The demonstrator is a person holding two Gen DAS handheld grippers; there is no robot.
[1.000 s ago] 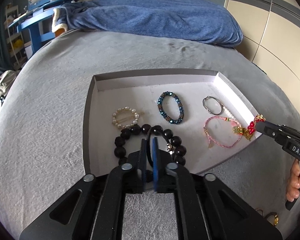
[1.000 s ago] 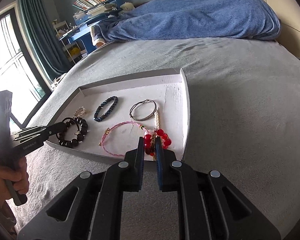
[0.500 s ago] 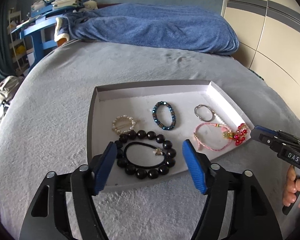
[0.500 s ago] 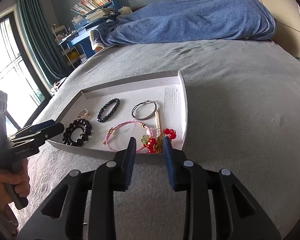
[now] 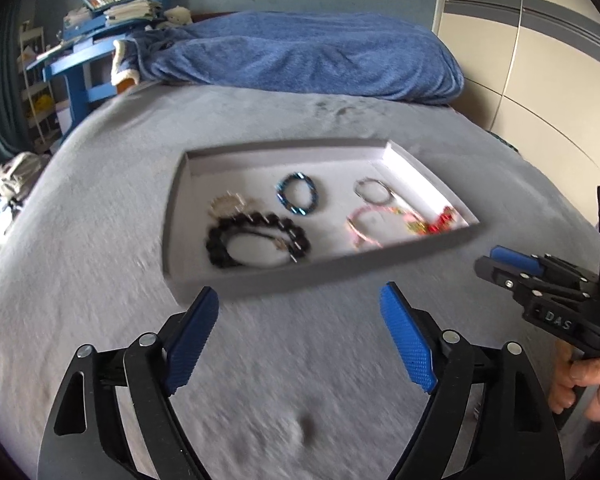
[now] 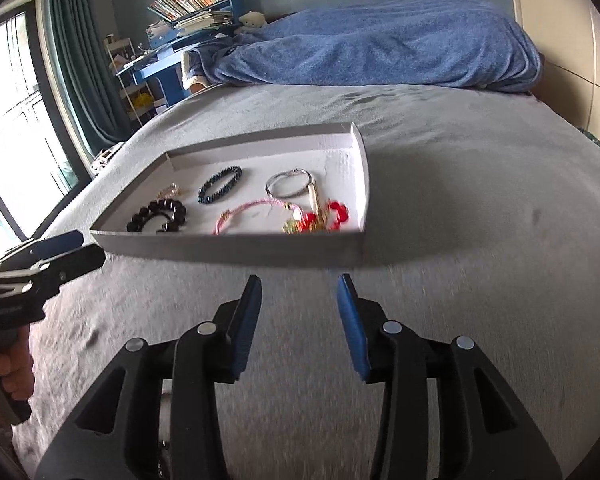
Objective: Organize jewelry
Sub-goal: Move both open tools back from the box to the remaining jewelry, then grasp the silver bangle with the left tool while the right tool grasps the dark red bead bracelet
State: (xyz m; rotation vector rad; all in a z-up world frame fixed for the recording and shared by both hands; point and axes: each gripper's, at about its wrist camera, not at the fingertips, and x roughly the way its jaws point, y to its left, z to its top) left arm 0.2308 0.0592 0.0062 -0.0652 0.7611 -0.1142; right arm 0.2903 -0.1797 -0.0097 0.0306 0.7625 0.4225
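Observation:
A shallow white tray lies on the grey bed cover. In it are a black bead bracelet, a pearl clip, a blue bracelet, a silver ring, a pink cord bracelet and a red bead piece. My left gripper hovers short of the tray's near wall. Its jaws are opening wide, with nothing between them. My right gripper is also outside the tray, below the red bead piece. Its jaws are opening and hold nothing.
A rumpled blue blanket lies along the far side of the bed. Further back on the left are a blue desk with books, a window and a curtain. A hand holds the right gripper's handle.
The left gripper let go of the black bead bracelet and the right one of the red bead piece. Both opened and drew back out of the tray.

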